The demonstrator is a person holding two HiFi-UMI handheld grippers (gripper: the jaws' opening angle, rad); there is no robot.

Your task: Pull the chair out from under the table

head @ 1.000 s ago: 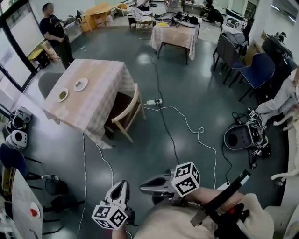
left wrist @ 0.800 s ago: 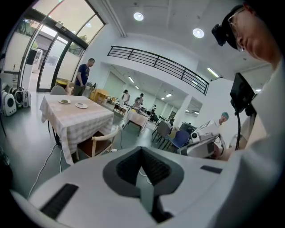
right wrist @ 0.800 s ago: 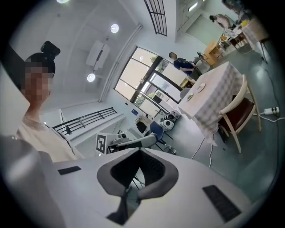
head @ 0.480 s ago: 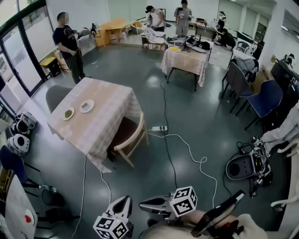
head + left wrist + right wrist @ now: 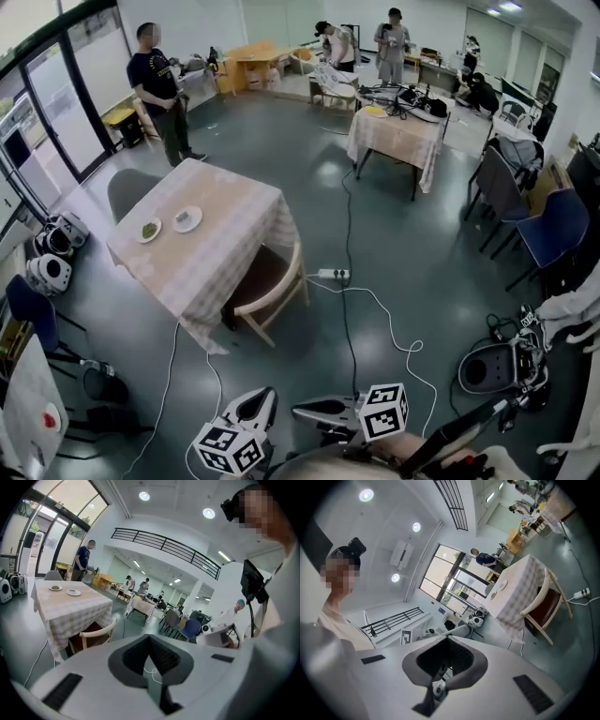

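Since a second ago everything in the head view has slid down-frame. The square table with the pale checked cloth [image 5: 220,248] now sits lower and further right, and both grippers are nearly at the bottom edge. The light wooden chair with the dark red seat [image 5: 267,286] is tucked in at that table's right-hand side, seat partly under the cloth and curved back sticking out. The left gripper [image 5: 262,400] and right gripper [image 5: 302,410] are side by side, well apart from the chair. Each has its jaws pressed together on nothing. On the tabletop, a small round plate with something green [image 5: 148,230] sits just beside a small white plate [image 5: 187,218].
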